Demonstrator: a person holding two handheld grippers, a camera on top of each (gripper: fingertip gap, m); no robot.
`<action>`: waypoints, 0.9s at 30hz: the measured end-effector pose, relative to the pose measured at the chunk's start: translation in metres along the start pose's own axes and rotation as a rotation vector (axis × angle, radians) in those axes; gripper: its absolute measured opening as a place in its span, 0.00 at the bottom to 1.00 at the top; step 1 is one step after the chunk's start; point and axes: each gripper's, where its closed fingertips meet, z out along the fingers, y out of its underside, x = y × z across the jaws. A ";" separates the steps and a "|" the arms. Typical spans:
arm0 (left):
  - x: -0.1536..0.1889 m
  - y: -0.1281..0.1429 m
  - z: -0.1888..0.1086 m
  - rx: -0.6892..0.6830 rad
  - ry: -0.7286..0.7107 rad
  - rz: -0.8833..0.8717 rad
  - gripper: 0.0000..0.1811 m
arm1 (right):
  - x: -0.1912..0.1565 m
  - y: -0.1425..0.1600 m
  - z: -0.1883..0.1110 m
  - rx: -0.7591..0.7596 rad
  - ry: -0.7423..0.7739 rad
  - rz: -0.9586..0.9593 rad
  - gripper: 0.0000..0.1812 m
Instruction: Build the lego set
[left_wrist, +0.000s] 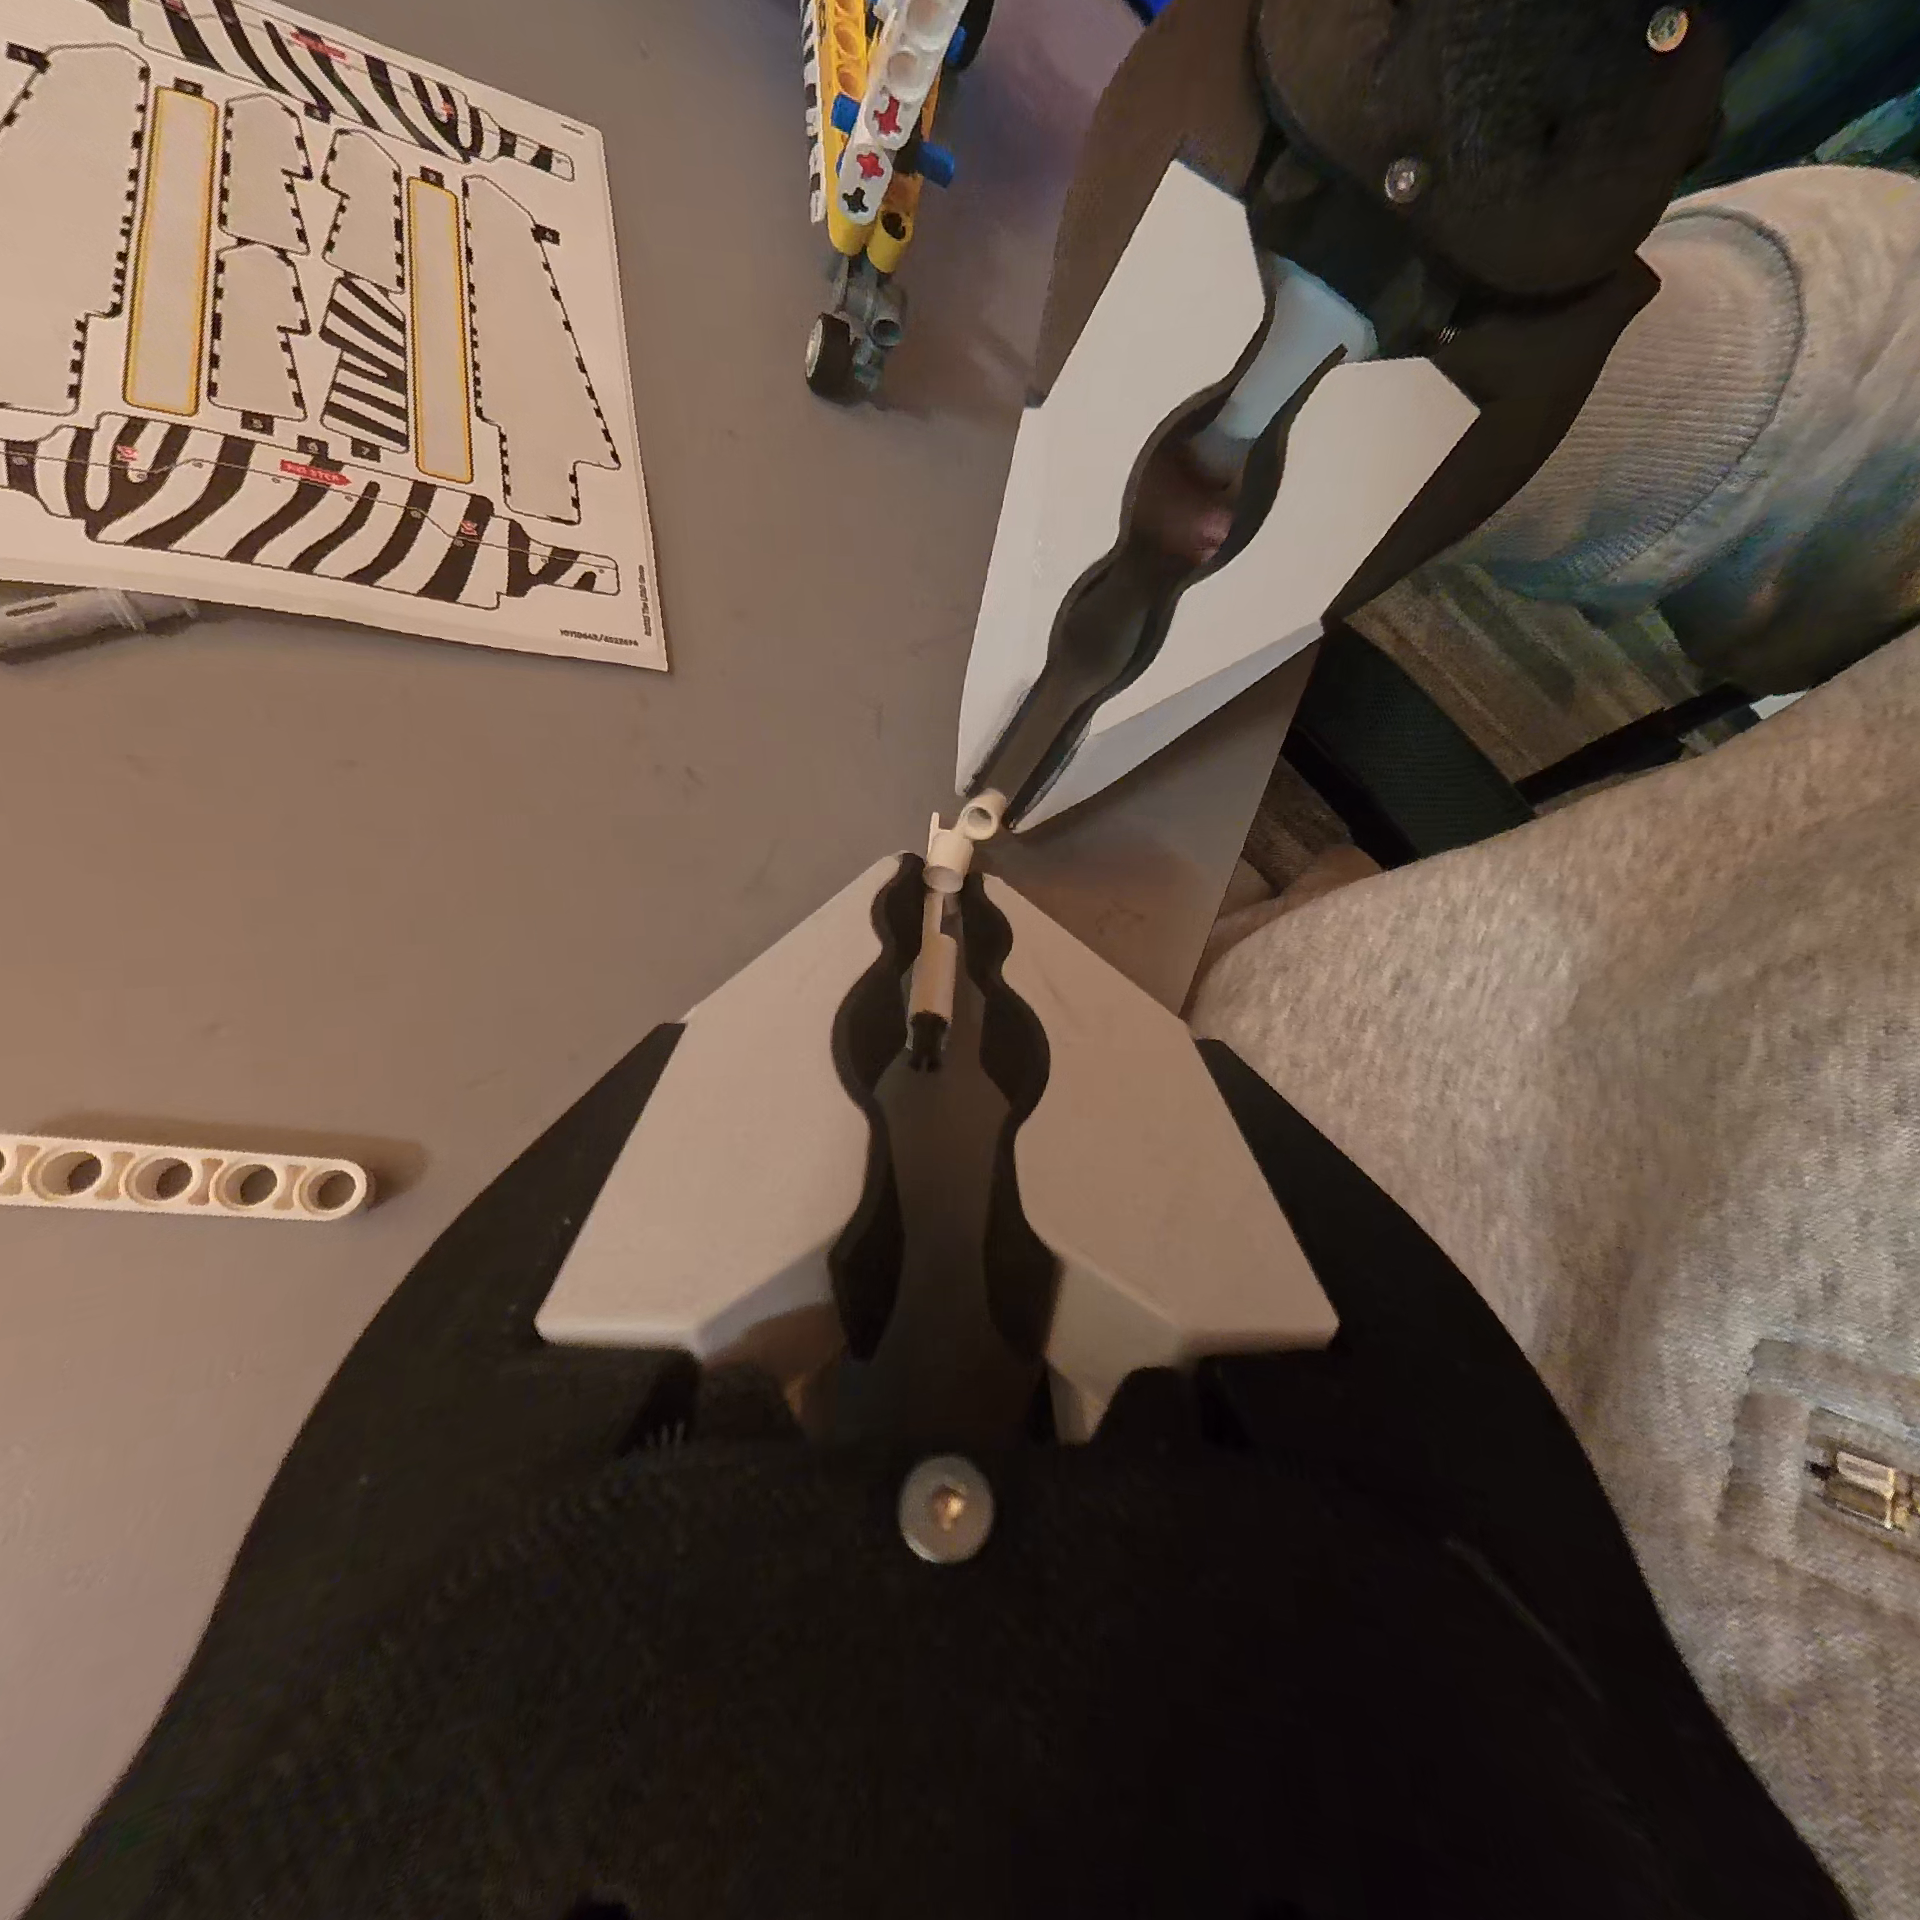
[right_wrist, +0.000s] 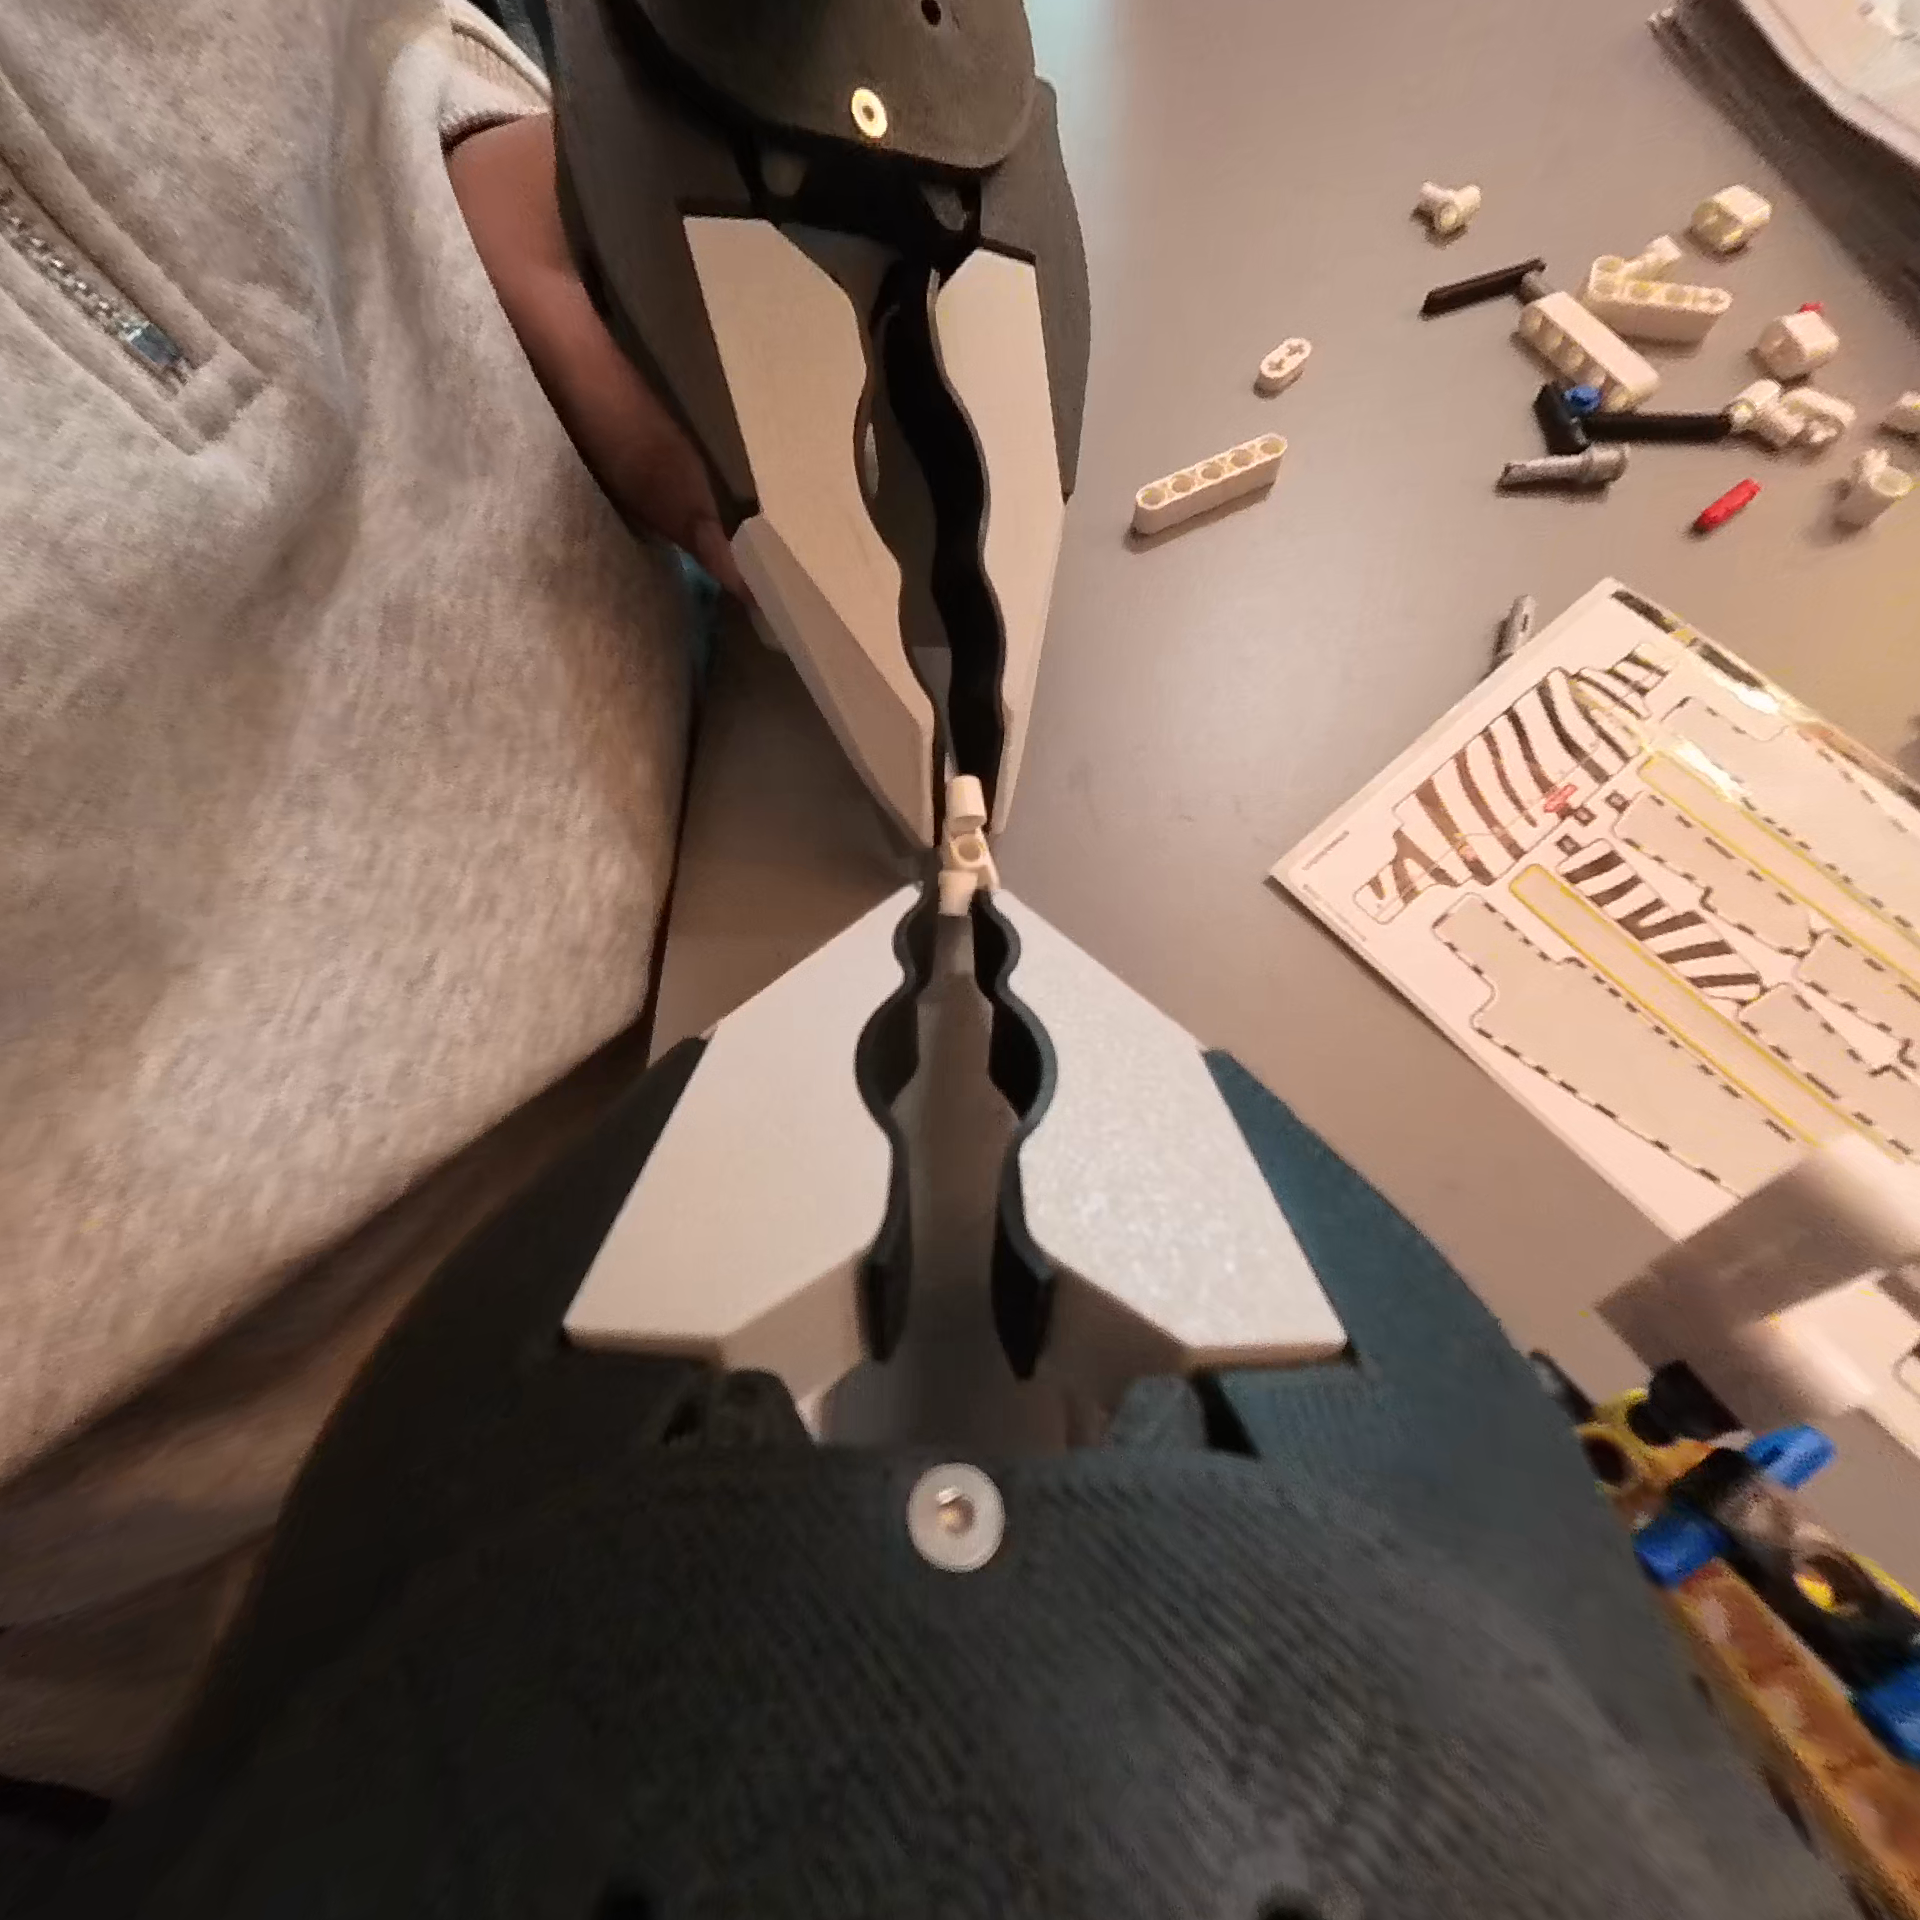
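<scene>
We hold both grippers tip to tip above the grey bench (left_wrist: 520, 831): our left gripper (left_wrist: 940, 883) is closed on a thin axle (left_wrist: 930, 987) carrying a white connector (left_wrist: 951, 847). Our right gripper (right_wrist: 961, 904) is closed on a second connector (left_wrist: 982, 816) touching the first. A sticker sheet (left_wrist: 312, 312), a white beam (left_wrist: 187, 1184) and the yellow model (left_wrist: 883, 135) lie well apart.

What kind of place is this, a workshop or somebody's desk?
Probably a desk or hobby table: a grey tabletop with loose building pieces, a striped sticker sheet, and a black chair beside it.
</scene>
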 end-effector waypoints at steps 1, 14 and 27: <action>0.001 0.000 0.000 -0.001 0.006 0.002 0.04 | 0.001 0.003 0.000 -0.014 0.008 0.018 0.03; 0.002 0.001 0.000 -0.003 0.014 0.002 0.04 | -0.003 -0.022 -0.013 0.134 0.012 0.168 0.03; 0.004 0.002 0.000 -0.007 0.026 0.013 0.04 | -0.008 -0.030 -0.006 0.209 -0.035 0.300 0.03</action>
